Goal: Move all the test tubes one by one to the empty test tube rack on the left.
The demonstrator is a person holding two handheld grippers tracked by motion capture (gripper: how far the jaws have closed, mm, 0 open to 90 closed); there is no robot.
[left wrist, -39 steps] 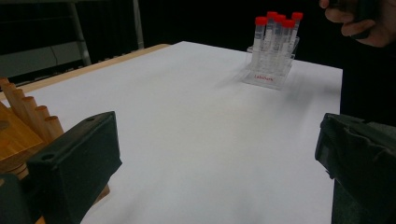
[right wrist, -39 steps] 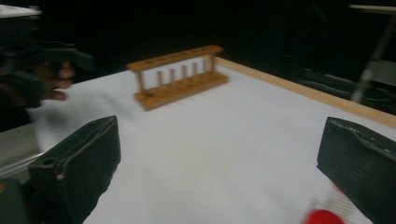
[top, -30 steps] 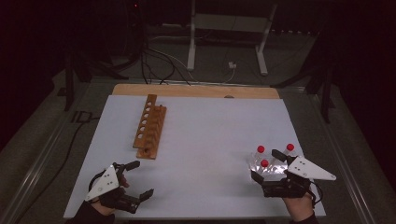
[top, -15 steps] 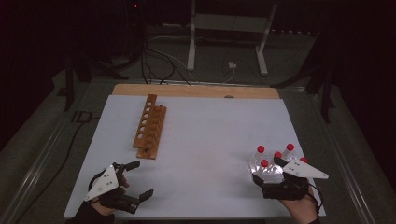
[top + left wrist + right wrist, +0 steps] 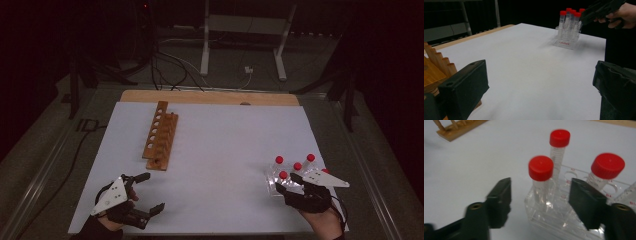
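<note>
Right gripper (image 5: 286, 183) sits lower right of the high view, right up against a clear tube rack (image 5: 272, 175) w/ red-capped tubes standing upright in it. Jaws have just been closing, now about half open. In the right gripper view they straddle the nearest tube (image 5: 541, 178), center frame, one jaw on each side w/ a visible gap both ways, so pads aren't pressing on it yet. Nothing actually held afaict. Behind that tube stands a taller tube (image 5: 559, 147), and another tube (image 5: 604, 171) is at the right, partly behind the right-hand jaw. Rack's near corner is between the jaws too.

Left gripper (image 5: 145, 192) is lower left of the high view, jaws spread wide, nothing between them but white tabletop (image 5: 220, 150). Left gripper view confirms: two black jaws at the bottom corners, wide apart, bare table between. Same view has the rack w/ tubes (image 5: 569, 25) in the upper right, other hand's gripper touching or just over the caps, can't tell which.

Wooden rack (image 5: 161, 135) w/ a row of holes lies upper left of center in the high view, well apart from both grippers, looks tipped on its side.
</note>
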